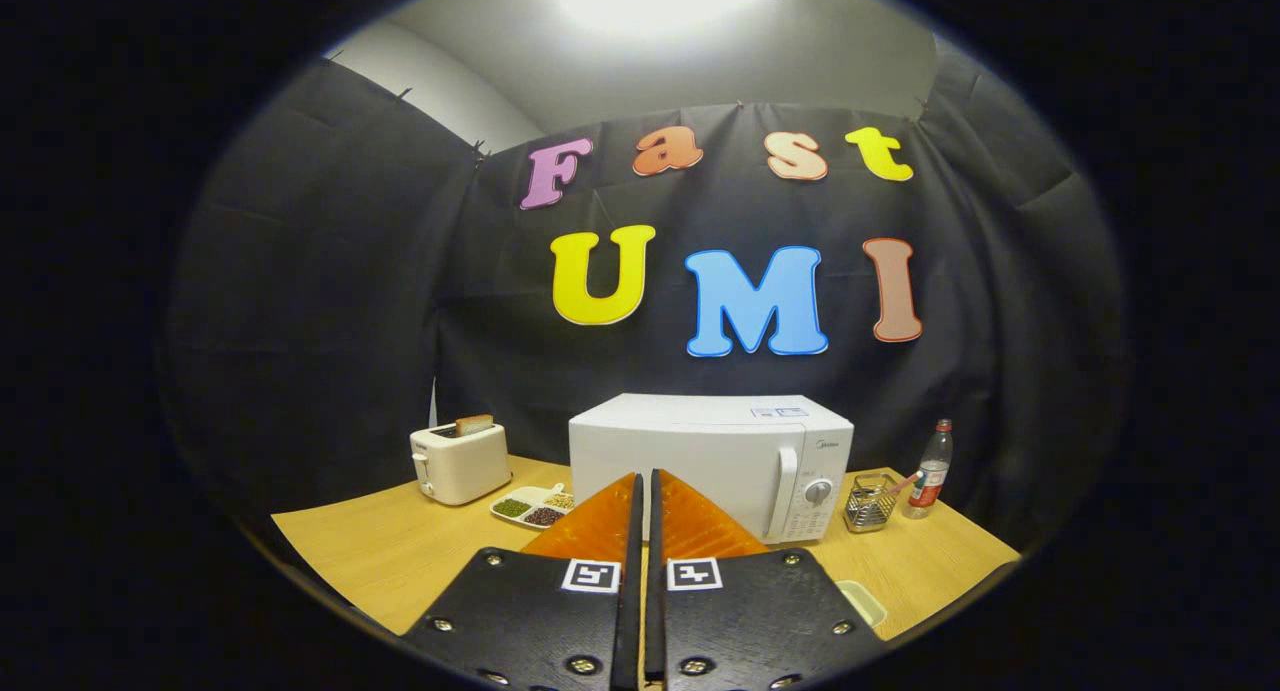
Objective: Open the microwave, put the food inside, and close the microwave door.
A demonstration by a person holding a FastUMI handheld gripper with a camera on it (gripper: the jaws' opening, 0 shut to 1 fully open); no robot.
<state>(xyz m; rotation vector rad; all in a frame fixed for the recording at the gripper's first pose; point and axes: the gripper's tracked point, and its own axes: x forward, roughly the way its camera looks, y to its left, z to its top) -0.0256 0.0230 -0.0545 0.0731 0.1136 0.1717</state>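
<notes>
The tool (643, 483) sits low in the middle of the frame with its two fingers pressed together, only a thin slit between them and nothing held. Just beyond the fingertips, in the centre of the frame, the microwave (705, 451) stands on the tabletop (380, 551) with its door shut. Its long axis runs left to right across the view, and its front faces the tool, turned a little toward the frame's right. The upright handle (787, 491) and the control panel with its dial (818, 492) sit at the right end of the front.

The task looks to be at its very start: the opening step is not yet done. The next move likely calls for spreading the fingers, travelling forward and to the right, and catching the handle to swing the door open.

A sectioned dish of food (532, 506) lies left of the microwave, in front of a toaster (459, 461) with a slice in its slot. At lower right a pale tray's corner (864, 603) peeks past the tool; what it holds I cannot tell. A wire basket (868, 503) and a bottle (931, 471) stand to the right.
</notes>
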